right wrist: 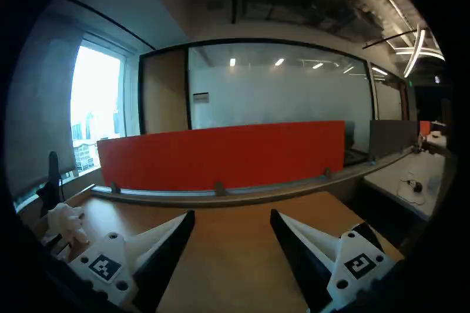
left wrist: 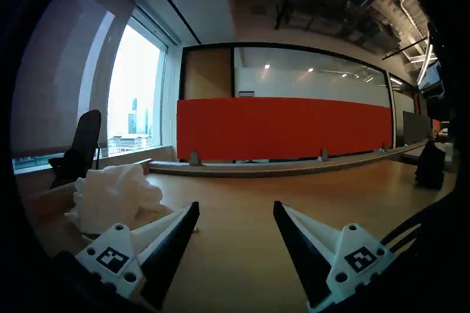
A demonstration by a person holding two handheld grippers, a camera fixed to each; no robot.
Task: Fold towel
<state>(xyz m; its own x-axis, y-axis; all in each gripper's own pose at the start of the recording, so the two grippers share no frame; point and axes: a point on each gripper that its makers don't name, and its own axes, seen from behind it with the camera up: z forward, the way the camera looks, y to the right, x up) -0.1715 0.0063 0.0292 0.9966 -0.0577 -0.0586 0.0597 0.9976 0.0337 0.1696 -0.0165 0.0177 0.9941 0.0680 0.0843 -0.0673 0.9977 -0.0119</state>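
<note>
Towel (left wrist: 114, 195) lies crumpled at the left of the counter (left wrist: 329, 187), just beyond my left tongs (left wrist: 235, 207); those and my right tongs (right wrist: 232, 214) gape wide, empty, poised, I judge, to find a corner.

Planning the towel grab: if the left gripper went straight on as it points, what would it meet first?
Probably nothing nearby: the left gripper aims over bare desk toward the red divider, likely first. The towel lies left of that line.
</note>
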